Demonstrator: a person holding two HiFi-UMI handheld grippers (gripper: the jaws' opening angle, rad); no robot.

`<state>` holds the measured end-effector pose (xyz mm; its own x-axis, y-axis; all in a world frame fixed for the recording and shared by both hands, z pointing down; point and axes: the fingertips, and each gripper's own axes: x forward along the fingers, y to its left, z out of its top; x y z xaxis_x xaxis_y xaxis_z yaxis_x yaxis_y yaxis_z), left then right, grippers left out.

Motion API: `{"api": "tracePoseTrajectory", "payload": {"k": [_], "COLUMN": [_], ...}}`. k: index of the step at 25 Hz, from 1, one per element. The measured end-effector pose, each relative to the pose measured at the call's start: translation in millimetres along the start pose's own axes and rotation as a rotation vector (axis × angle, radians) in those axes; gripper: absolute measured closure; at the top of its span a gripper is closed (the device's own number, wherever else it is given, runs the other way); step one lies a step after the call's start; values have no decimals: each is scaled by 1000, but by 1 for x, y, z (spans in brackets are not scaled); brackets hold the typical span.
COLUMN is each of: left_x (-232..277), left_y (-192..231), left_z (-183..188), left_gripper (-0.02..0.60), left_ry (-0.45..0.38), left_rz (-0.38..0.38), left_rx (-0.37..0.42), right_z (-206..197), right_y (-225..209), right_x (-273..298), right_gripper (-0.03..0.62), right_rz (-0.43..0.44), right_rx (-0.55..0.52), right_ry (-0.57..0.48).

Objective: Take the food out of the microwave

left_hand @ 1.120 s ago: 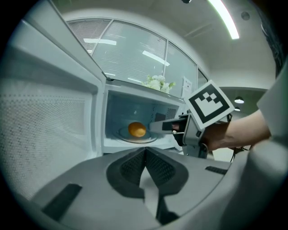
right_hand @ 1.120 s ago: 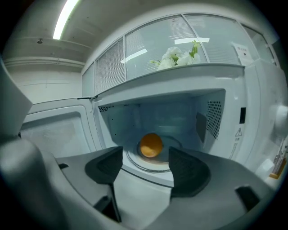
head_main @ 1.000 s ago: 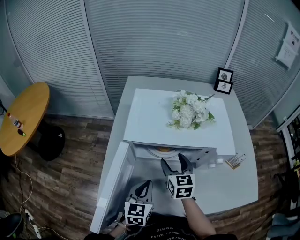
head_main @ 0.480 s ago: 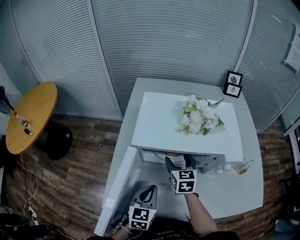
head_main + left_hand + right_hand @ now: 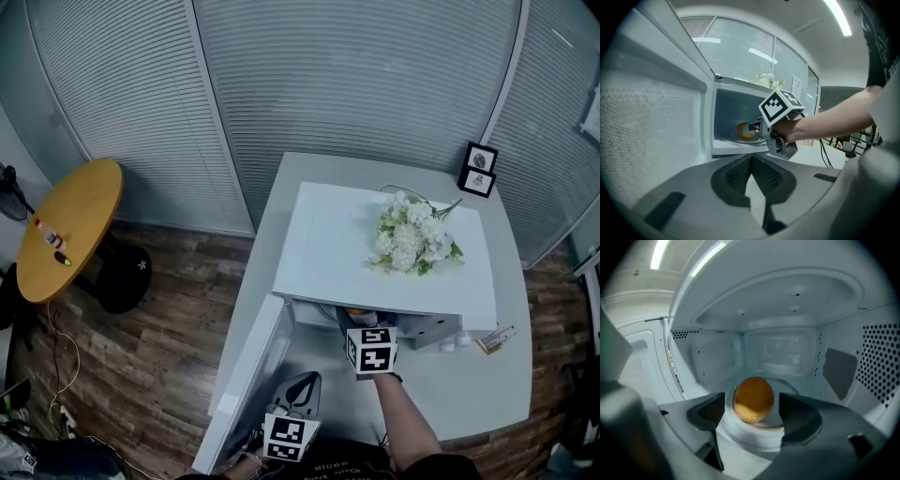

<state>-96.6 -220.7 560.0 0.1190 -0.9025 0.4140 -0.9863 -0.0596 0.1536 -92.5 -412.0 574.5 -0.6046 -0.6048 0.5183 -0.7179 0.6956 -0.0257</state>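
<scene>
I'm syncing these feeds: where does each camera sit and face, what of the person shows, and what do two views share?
Head view: on the head, looking steeply down at the microwave, its open door, the left gripper, the right gripper and forearm.
Left gripper view: along its shut jaws toward the open microwave; the right hand shows.
Right gripper view: inside the cavity, facing the orange food, untouched between its jaws, which have just been opening.
Shared: both gripper views show that food.

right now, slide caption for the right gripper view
Right tool, jaws just opened wider, round orange food between them on a white dish inside the white microwave.
</scene>
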Motion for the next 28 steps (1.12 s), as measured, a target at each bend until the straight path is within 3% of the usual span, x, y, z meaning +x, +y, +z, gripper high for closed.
{"api": "tracePoseTrajectory", "payload": {"k": [13,28], "left_x": [4,4], "left_y": [5,7], "left_z": [-4,-6], "left_gripper": [574,574], "left_ry": [18,29], "left_rz": [2,5], "left_rx": [-17,-8], "right_z": [-13,-5], "right_y": [-4,-11], "right_x": [21,18], "right_gripper": [243,287], "right_rz": [-22,-60], "right_rx": [-44,-85], "right_ry": [95,53]}}
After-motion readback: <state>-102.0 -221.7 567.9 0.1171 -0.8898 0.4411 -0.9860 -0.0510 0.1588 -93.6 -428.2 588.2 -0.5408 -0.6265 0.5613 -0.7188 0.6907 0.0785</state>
